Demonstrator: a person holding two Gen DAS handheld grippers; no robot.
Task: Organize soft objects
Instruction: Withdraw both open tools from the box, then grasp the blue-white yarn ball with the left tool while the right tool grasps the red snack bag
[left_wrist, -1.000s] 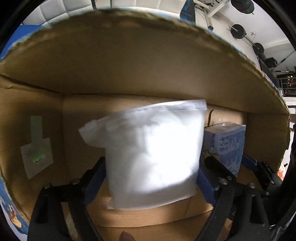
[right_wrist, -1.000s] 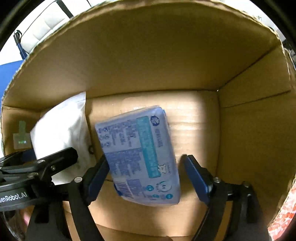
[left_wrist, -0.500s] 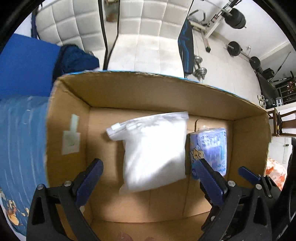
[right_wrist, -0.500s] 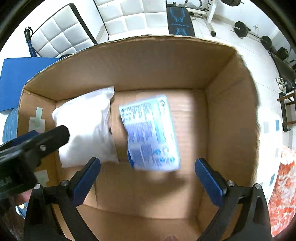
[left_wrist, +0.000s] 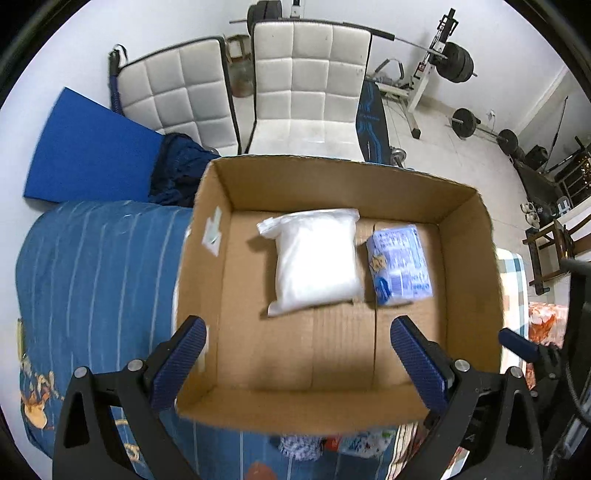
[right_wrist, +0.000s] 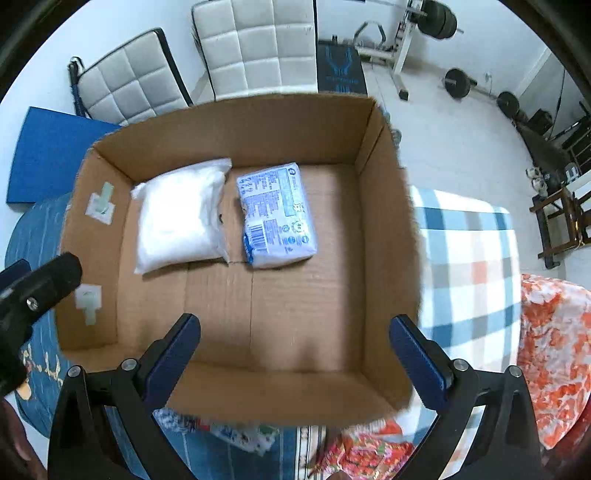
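Note:
An open cardboard box (left_wrist: 469, 280) (right_wrist: 384, 236) stands on a bed. Inside, a white soft bag (left_wrist: 317, 260) (right_wrist: 181, 218) lies flat on the floor of the box at the far left. A blue printed tissue pack (left_wrist: 399, 264) (right_wrist: 277, 214) lies right beside it. My left gripper (left_wrist: 299, 354) is open and empty, held above the box's near edge. My right gripper (right_wrist: 295, 350) is open and empty, also above the near edge. The left gripper's body shows at the left of the right wrist view (right_wrist: 33, 291).
A blue striped bedcover (left_wrist: 92, 280) lies left of the box, a checked cloth (right_wrist: 469, 266) and an orange floral cloth (right_wrist: 554, 350) to its right. Small packets (right_wrist: 221, 432) lie in front of the box. White chairs (left_wrist: 310, 77) and gym weights (left_wrist: 458, 62) stand behind.
Both grippers let go of their items inside the box, opened wide and rose up and back out of it. The white bag and tissue pack now lie on the box floor.

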